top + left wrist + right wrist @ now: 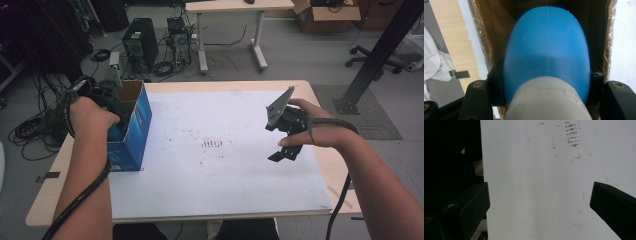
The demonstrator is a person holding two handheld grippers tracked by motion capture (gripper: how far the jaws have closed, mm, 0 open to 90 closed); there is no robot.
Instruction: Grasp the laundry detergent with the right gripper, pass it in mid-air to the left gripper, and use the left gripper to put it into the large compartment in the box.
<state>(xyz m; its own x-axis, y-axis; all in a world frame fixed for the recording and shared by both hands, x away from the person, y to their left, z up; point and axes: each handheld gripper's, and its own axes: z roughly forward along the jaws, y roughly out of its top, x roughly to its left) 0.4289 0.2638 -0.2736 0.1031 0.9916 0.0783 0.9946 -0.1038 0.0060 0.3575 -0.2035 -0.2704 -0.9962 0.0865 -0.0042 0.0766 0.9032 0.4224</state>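
Observation:
A blue box (136,125) with brown cardboard inside stands open-topped at the table's left side. My left gripper (111,114) reaches down into it. In the left gripper view the left gripper (546,82) is shut on a smooth blue rounded object (547,47) with a white end (546,100), the black pads (496,85) pressing both its sides. The box's brown inner walls (490,37) surround it. My right gripper (286,150) hangs over the right part of the white sheet (215,175). In its own view the right gripper (539,202) stands open, with bare sheet (536,170) between the jaws.
Dark smudges (212,144) mark the sheet's middle. The wooden table edge (330,165) shows at right. Beyond the table stand a computer tower (140,42), cables (30,130), a desk (235,30) and a black post (380,50). A person's forearms come in from below.

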